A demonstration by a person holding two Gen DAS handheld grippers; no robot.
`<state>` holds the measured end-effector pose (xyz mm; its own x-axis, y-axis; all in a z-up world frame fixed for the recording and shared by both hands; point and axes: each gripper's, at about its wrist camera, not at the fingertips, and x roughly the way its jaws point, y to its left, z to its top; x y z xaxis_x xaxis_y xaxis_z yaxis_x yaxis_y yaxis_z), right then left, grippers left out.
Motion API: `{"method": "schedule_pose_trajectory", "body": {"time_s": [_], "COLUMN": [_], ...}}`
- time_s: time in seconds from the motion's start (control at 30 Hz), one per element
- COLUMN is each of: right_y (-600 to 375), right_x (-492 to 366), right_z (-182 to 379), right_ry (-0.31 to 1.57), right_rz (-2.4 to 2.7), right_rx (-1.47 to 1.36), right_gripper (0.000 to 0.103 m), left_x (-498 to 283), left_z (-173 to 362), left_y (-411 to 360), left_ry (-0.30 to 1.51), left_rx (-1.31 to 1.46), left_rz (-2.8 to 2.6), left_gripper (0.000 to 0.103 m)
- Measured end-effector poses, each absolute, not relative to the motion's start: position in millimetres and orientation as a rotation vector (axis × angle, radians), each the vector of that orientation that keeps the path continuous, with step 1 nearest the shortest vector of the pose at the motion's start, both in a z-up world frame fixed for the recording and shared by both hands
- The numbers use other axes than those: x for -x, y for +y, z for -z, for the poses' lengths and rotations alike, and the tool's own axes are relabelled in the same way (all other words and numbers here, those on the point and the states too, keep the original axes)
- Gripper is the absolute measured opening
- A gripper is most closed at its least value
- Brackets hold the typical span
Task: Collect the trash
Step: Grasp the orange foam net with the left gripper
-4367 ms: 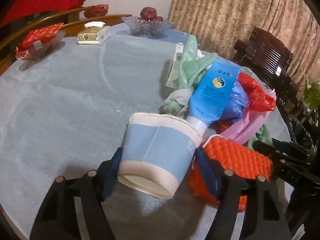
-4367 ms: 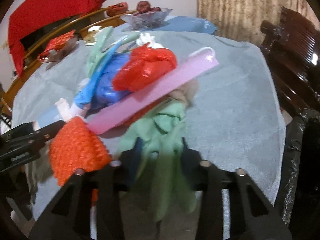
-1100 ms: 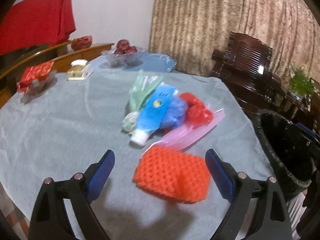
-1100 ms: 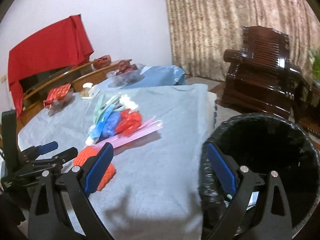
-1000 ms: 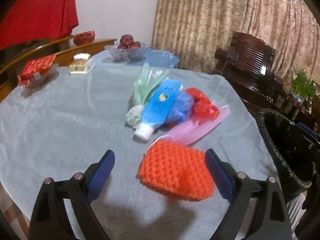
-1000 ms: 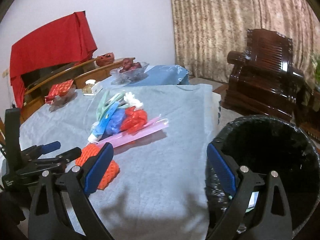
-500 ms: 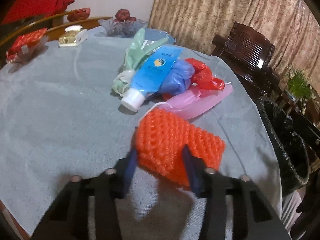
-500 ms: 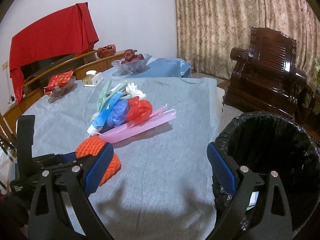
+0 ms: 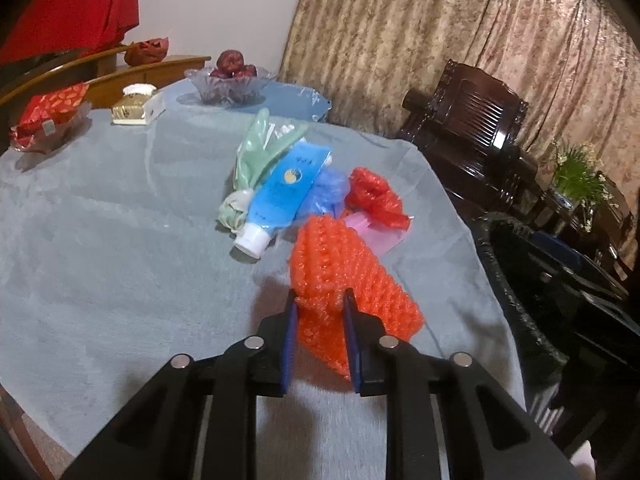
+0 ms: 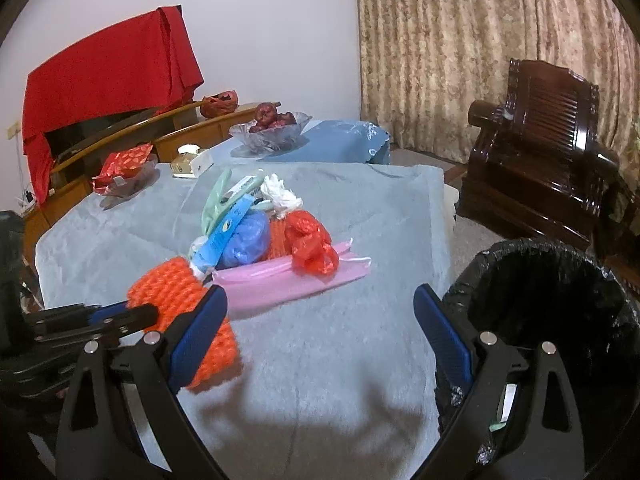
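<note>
My left gripper (image 9: 319,300) is shut on the orange foam net (image 9: 344,272) and holds it just above the grey tablecloth; the net also shows in the right wrist view (image 10: 176,284). Behind it lies a trash pile: a blue tube (image 9: 284,192), a green bag (image 9: 256,152), a blue bag (image 9: 328,188), a red bag (image 9: 372,196) and a pink sheet (image 10: 288,276). My right gripper (image 10: 320,308) is open and empty above the table's near edge. The black-lined bin (image 10: 560,304) stands to its right, beside the table.
A glass fruit bowl (image 10: 272,128), a gold box (image 9: 136,108) and a red packet (image 9: 48,116) sit at the table's far side. A dark wooden chair (image 10: 548,152) stands beyond the bin. Curtains hang behind.
My left gripper closed on the orange foam net and lifted its near edge. The right gripper stayed open and shifted slightly toward the table.
</note>
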<state>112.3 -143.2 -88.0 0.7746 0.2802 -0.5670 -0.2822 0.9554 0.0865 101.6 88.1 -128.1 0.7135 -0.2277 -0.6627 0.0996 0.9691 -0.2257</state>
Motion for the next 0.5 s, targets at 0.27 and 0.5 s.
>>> {"method": "schedule_pose_trajectory", "body": {"time_s": [0.27,0.5], "right_y": [-127.8,-108.6], "right_x": [-122.8,-145.6], "right_z": [88.8,99.4], "right_ry": [0.615,0.616], "right_rz": [-0.331,-0.319], "right_rx": [0.007,0.019], "right_gripper": [0.092,0.092], "left_x": [-86.9,-107.6], "left_z": [123.3,121.0], "left_y": [106.0,126.7], "left_ry": [0.734,0.692], "left_rx": [0.15,0.142], "left_rz": [0.119,0.051], "left_gripper": [0.021,0.021]}}
